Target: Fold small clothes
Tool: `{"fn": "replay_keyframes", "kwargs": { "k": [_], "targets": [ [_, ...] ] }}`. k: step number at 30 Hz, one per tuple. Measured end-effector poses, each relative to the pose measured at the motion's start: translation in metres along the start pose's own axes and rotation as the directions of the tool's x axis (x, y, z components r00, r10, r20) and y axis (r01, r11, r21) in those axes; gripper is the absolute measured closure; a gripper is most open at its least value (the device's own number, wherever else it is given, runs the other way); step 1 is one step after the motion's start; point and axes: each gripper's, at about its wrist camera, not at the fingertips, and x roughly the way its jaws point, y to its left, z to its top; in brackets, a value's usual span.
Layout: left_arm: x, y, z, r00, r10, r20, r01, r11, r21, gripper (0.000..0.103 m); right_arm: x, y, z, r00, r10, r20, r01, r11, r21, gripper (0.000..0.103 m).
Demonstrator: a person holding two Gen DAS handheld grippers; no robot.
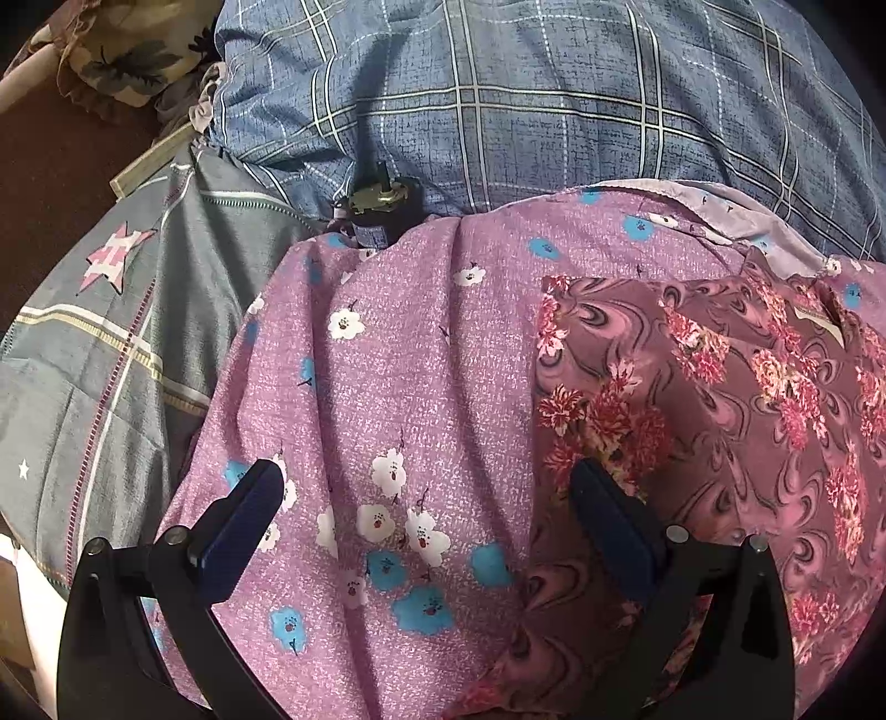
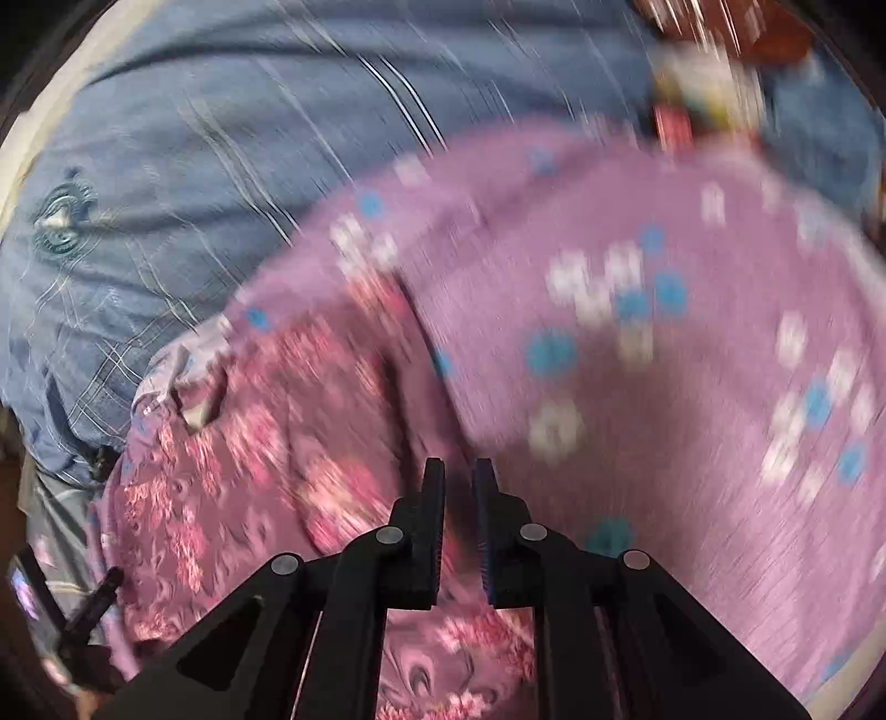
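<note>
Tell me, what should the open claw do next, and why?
Probably lower the left gripper and close it on the near edge of the dark floral garment. Its jaws stand wide open, empty, straddling that edge where it lies on the lilac cloth.

likely a home bedroom, blue plaid bedding, grey star-patterned quilt, floral pillow

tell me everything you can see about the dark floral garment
The dark floral garment is thin, soft-looking cloth in maroon-purple with swirls and red-pink flower clusters. It lies fairly flat, lightly wrinkled, on the purple sheet, with a straight left edge and a neck opening showing a pale label at its far end. The open left gripper has one finger over its edge; the right gripper, nearly closed, hangs above it, contact unclear through blur.
</note>
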Motion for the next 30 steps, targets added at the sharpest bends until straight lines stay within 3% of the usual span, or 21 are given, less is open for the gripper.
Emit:
{"fn": "replay_keyframes", "kwargs": {
  "k": [4, 7, 10, 13, 14, 18, 21, 24, 25, 26, 28, 30],
  "targets": [
    [-0.011, -0.001, 0.002, 0.998, -0.004, 0.056, 0.005, 1.0, -0.003, 0.0, -0.016, 0.023, 0.0, 0.989, 0.102, 0.106, -0.095, 0.993, -0.065, 0.086],
    [-0.021, -0.005, 0.004, 0.995, -0.028, 0.099, 0.028, 1.0, -0.005, 0.0, -0.012, 0.057, 0.002, 0.98, 0.155, 0.127, -0.134, 0.979, -0.155, 0.068],
    [-0.028, -0.017, 0.006, 0.991, -0.032, 0.128, 0.027, 0.999, 0.04, 0.0, 0.019, 0.088, 0.001, 0.984, 0.16, 0.074, -0.14, 0.966, -0.219, 0.066],
    [-0.016, -0.036, 0.002, 0.998, -0.043, 0.053, 0.036, 0.992, 0.124, 0.0, 0.072, 0.097, -0.002, 0.994, 0.072, -0.082, -0.09, 0.969, -0.231, 0.069],
    [-0.004, -0.045, -0.002, 1.0, -0.026, -0.008, 0.027, 0.985, 0.173, 0.0, 0.071, 0.101, -0.005, 0.997, 0.074, -0.037, -0.081, 0.964, -0.253, 0.07],
    [-0.006, -0.048, -0.004, 0.999, -0.014, 0.033, 0.007, 0.978, 0.208, 0.0, 0.053, 0.107, -0.011, 0.998, 0.059, -0.038, -0.067, 0.96, -0.271, 0.067],
    [-0.001, -0.042, -0.006, 0.999, -0.048, 0.018, 0.044, 0.987, 0.157, 0.0, 0.034, 0.107, -0.023, 0.997, 0.075, 0.008, -0.069, 0.949, -0.307, 0.066],
    [0.004, -0.03, -0.009, 0.994, -0.108, -0.001, 0.108, 0.992, 0.067, 0.0, 0.055, 0.105, -0.04, 0.997, 0.02, -0.078, -0.046, 0.936, -0.35, 0.066],
    [0.007, -0.025, -0.01, 0.99, -0.139, -0.007, 0.139, 0.99, 0.03, 0.0, 0.05, 0.109, -0.044, 0.999, 0.019, -0.025, -0.028, 0.917, -0.397, 0.066],
    [0.009, -0.025, -0.012, 0.988, -0.157, -0.008, 0.157, 0.988, 0.008, 0.0, 0.048, 0.115, -0.047, 1.0, -0.017, -0.026, 0.004, 0.899, -0.438, 0.066],
    [0.013, -0.019, -0.016, 0.979, -0.203, -0.013, 0.202, 0.979, -0.025, 0.0, 0.04, 0.117, -0.048, 0.999, -0.032, -0.043, 0.01, 0.9, -0.436, 0.067],
    [0.013, -0.016, -0.015, 0.972, -0.233, -0.036, 0.233, 0.972, -0.023, 0.0, 0.028, 0.114, -0.047, 0.997, 0.002, -0.071, -0.031, 0.912, -0.409, 0.067]
  ]
}}
